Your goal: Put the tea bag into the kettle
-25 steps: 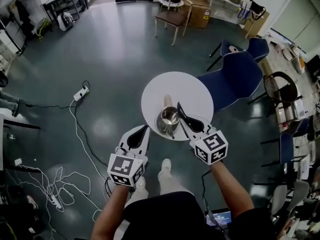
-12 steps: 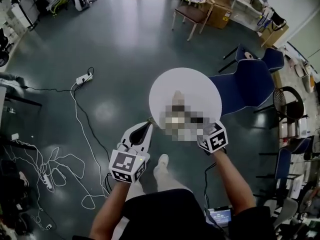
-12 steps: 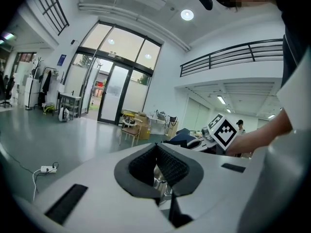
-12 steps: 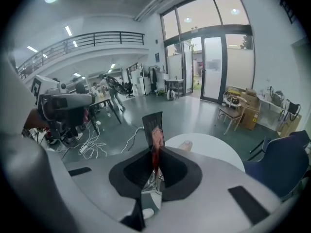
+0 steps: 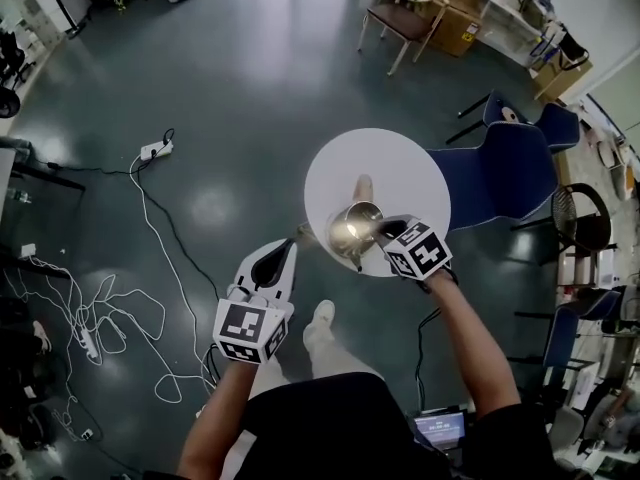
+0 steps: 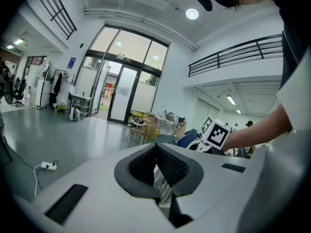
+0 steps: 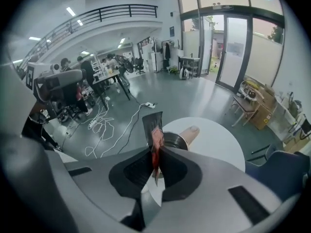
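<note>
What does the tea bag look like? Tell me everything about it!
The tea bag is a flat, dark packet with red and pink print. It stands upright, its lower part pinched between the shut jaws of the right gripper, its top poking free. It hangs in the air near the shiny metal kettle on the white round table. Nothing else touches it.

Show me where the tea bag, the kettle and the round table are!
tea bag (image 7: 153, 125), right gripper view, on its dark upper part.
kettle (image 5: 350, 231), head view, on its shiny inside.
round table (image 5: 400, 168), head view, on its bare white top.
</note>
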A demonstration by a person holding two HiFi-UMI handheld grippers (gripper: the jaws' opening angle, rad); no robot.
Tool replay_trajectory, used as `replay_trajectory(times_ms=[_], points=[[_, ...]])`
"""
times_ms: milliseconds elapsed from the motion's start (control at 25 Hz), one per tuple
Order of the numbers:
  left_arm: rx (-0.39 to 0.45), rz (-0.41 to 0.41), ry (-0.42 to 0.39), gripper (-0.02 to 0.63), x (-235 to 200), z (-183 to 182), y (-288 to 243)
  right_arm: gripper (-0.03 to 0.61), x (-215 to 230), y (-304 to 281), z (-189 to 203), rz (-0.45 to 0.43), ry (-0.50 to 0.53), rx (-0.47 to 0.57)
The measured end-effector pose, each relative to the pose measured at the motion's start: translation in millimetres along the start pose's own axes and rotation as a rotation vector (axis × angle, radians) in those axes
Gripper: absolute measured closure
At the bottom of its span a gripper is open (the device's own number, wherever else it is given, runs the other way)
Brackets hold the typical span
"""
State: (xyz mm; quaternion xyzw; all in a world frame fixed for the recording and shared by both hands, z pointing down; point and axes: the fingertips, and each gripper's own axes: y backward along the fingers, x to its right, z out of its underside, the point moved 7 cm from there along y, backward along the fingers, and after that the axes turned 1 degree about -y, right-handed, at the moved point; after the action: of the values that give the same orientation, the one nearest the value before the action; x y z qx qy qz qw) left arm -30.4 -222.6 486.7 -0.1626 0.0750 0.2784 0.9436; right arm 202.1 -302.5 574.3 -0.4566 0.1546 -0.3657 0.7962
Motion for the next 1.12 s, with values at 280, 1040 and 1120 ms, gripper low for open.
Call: replay_trajectory(times_ms=[280, 1040, 1120], points=[[-0.012, -0.02, 0.014, 0.598, -3.1, 7.5, 3.1, 0.54, 5.7, -22.3, -0.1, -0.017, 0.071, -0.117], [-0.051, -0.031, -0.036, 0.598, -7.4, 15.4, -0.7, 0.54, 10.5, -60.6, 3.1, -0.016, 0.194, -0.259], [-0.052, -0.032, -0.033, 0.598, -7.7, 14.4, -0.6, 0.54, 10.6, -62.4, 2.1, -0.02, 0.196, -0.263]])
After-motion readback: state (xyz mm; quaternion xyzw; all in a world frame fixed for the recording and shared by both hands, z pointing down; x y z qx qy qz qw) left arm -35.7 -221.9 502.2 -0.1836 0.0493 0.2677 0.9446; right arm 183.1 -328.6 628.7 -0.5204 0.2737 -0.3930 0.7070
